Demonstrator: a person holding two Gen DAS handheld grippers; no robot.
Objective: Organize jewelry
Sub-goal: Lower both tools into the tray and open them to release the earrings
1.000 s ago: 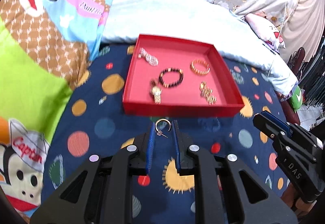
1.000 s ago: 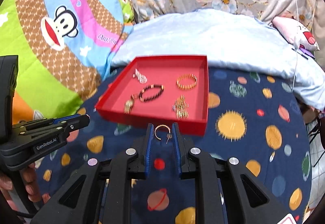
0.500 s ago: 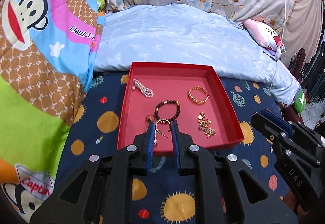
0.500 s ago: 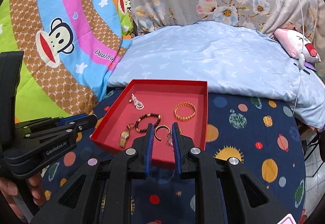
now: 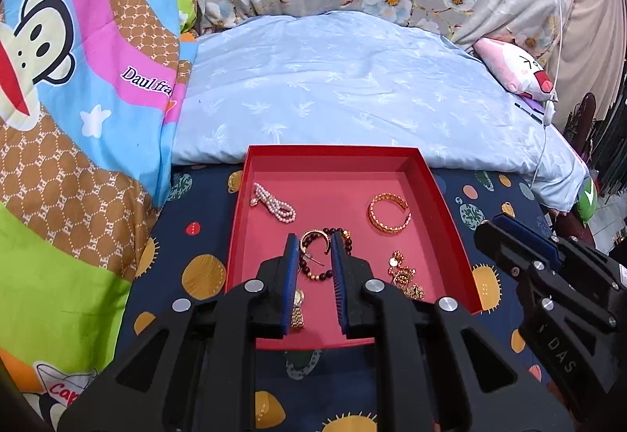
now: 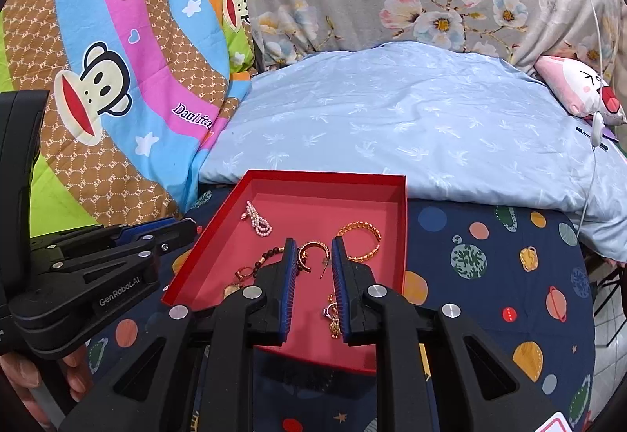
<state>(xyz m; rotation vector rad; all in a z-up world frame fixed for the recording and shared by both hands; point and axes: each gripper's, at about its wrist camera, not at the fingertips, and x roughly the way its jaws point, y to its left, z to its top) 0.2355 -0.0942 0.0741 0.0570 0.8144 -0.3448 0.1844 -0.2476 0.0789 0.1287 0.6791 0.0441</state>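
Matt red card tray [image 5: 443,193] holds a shiny gold-metal bangle [image 5: 388,213], a pearly bead strand [image 5: 273,201] and dark glossy beads [image 5: 347,241], set on printed navy cloth [image 6: 490,275] beside smooth pale-blue fabric [image 5: 352,95].

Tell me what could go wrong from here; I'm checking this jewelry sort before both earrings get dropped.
1. Each hoop earring is pinched only at the very tips of its tongs; it may slip early.
2. Below the left tongs lies the dark bead bracelet; a dropped hoop could tangle with it.
3. The red tray is already crowded; the gold chain sits under the right tongs.
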